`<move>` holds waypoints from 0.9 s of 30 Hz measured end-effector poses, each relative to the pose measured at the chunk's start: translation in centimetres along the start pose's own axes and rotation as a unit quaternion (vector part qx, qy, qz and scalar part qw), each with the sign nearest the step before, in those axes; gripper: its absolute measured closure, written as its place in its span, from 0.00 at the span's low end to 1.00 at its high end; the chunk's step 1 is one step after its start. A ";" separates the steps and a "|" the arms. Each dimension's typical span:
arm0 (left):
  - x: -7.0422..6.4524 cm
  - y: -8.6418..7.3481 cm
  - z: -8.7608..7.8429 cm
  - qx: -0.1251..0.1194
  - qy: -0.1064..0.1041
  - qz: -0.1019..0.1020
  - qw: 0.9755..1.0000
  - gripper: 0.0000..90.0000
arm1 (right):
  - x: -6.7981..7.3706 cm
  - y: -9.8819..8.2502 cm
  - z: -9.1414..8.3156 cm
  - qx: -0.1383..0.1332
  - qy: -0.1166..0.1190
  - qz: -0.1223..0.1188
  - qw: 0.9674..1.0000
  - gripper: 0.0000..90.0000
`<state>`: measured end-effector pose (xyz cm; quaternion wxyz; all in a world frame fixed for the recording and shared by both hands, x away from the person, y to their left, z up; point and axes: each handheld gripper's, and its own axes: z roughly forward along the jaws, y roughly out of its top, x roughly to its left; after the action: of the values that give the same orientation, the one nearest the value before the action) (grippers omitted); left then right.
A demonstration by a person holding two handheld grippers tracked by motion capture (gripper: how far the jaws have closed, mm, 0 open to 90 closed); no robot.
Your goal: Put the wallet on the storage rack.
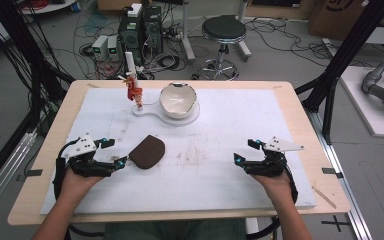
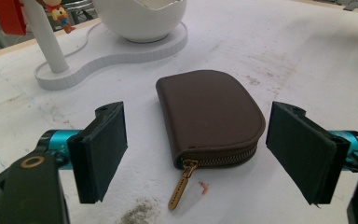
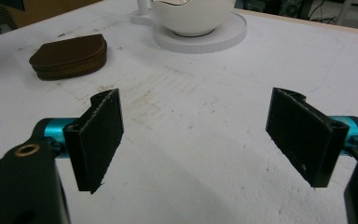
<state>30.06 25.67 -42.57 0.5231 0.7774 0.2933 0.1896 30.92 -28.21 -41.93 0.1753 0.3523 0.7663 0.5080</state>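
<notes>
Pouch (image 2: 209,114), brown and zipped, lies flat on the white mat (image 1: 220,175) just left of centre in the high view, and it is what I am about to take. Nearest to me, at the lower left of that frame, my left gripper (image 1: 118,156) rests low over the mat with its jaws spread wide, one tip just beside the pouch's near edge but not gripping it. In the left gripper view the pouch sits between and just beyond the two black pads (image 2: 103,149), its brass zipper pull (image 2: 181,185) trailing toward the camera. At the lower right of the high view, my right gripper (image 1: 246,152) is also spread and holds nothing, well apart from the pouch. I judge this to be the approach step: next I would ease the left gripper forward until the pads straddle the pouch, then close on it, taking care that the low, flat body does not slide away. Farther off, at the upper middle of the frame, a white egg-shaped bowl (image 1: 178,100) stands on a white stand (image 1: 152,111), with a small red figure (image 1: 134,92) on a post. Nothing lies between gripper and pouch.
</notes>
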 end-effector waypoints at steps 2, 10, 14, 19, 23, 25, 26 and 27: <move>0.0 0.0 -0.1 -0.002 0.000 -0.001 1.000 0.23 | -0.1 -0.1 -0.2 -0.003 -0.001 0.001 1.000 0.21; 0.0 -0.1 -0.2 -0.003 -0.002 -0.003 1.000 0.23 | -0.1 0.1 -0.5 -0.011 -0.004 0.005 1.000 0.21; -0.2 -0.1 -0.3 -0.001 -0.001 -0.001 1.000 0.23 | 0.0 0.0 -0.5 -0.007 -0.005 0.003 1.000 0.21; -0.4 -0.2 -0.4 0.007 0.001 0.004 1.000 0.23 | -0.1 0.0 -0.4 -0.008 -0.003 0.000 1.000 0.21; -0.4 -0.4 -0.4 0.019 0.002 0.007 1.000 0.23 | 0.0 0.1 0.0 -0.002 0.004 -0.002 1.000 0.21; -0.3 -0.5 -0.3 0.024 0.002 0.007 1.000 0.23 | 0.1 0.1 0.1 0.001 0.004 -0.003 1.000 0.21; -0.3 -0.5 -0.2 0.027 0.000 0.008 1.000 0.23 | 0.1 0.1 0.1 0.001 0.005 -0.005 1.000 0.21; -0.4 -0.6 -0.1 0.032 0.000 0.010 0.999 0.23 | 0.1 0.1 0.1 0.000 0.005 -0.005 1.000 0.21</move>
<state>29.61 25.65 -43.08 0.4963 0.7963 0.2918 0.1855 30.98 -28.07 -41.92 0.1739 0.3456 0.7692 0.5087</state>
